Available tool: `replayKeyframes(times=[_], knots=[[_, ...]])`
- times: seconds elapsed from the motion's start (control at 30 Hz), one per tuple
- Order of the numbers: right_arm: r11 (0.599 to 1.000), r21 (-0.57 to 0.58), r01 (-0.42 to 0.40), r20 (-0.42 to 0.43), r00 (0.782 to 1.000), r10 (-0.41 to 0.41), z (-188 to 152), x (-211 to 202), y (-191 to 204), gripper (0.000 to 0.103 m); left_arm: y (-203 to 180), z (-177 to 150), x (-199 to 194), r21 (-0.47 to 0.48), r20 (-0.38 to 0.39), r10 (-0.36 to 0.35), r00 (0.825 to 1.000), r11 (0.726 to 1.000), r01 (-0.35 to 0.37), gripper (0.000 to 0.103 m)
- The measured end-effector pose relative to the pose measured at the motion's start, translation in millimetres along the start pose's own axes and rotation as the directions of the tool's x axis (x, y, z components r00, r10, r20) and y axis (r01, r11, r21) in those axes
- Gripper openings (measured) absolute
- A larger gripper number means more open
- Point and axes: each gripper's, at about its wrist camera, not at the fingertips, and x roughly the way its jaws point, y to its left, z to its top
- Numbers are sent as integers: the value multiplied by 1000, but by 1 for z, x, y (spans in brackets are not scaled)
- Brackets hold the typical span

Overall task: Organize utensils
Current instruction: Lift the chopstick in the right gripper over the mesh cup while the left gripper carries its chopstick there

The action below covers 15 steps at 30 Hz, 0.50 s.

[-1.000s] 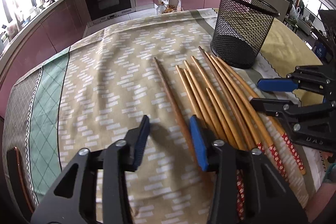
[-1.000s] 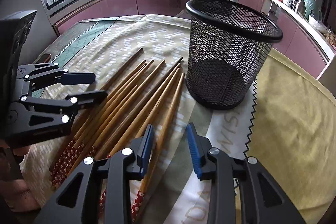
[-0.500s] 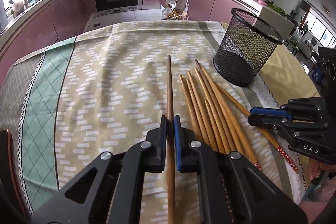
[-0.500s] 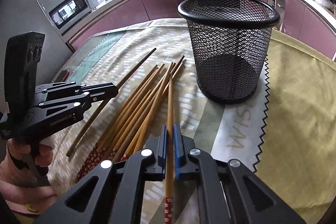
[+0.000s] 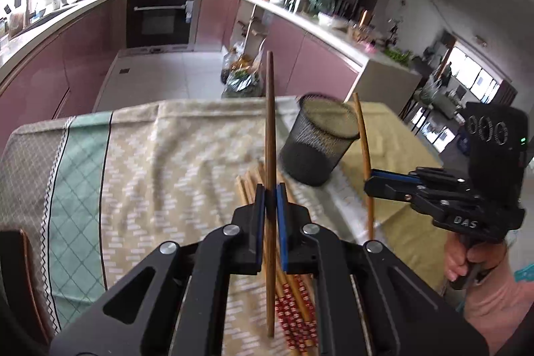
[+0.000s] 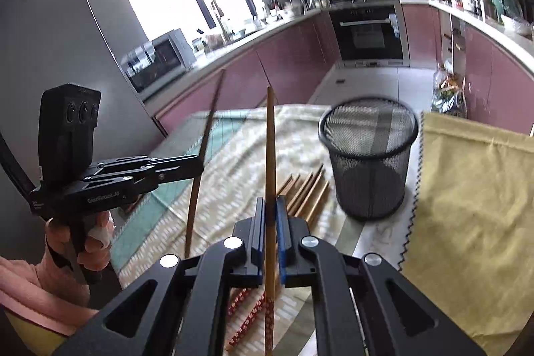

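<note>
Left claw (image 5: 270, 199) and right claw (image 6: 271, 212), open over the pile a second ago, now each clamped on one chopstick (image 5: 271, 122) lifted off the counter (image 5: 167, 155); mesh holder (image 6: 368, 155) next, rest (image 5: 293, 306) still lying.

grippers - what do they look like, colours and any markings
Both are black, angular plastic with silver pivot bolts and blue pads on the fingers. The left gripper bears pale lettering on its side; the right gripper reads "DAS". Each carries a black box on top. A pink sleeve shows.
</note>
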Motion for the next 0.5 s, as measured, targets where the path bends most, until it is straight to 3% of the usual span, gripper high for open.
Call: replayKeyframes(times=[0.2,0.5], knots=[[1000,-27,16,120,993,-13,24,-25,0,6,-22,32,-36,32,118,-80,990,997,77,7],[995,-64,71,246,968,-53,73,-60,-10,6,-42,90,-35,38,218,-141,966,990,136,7]])
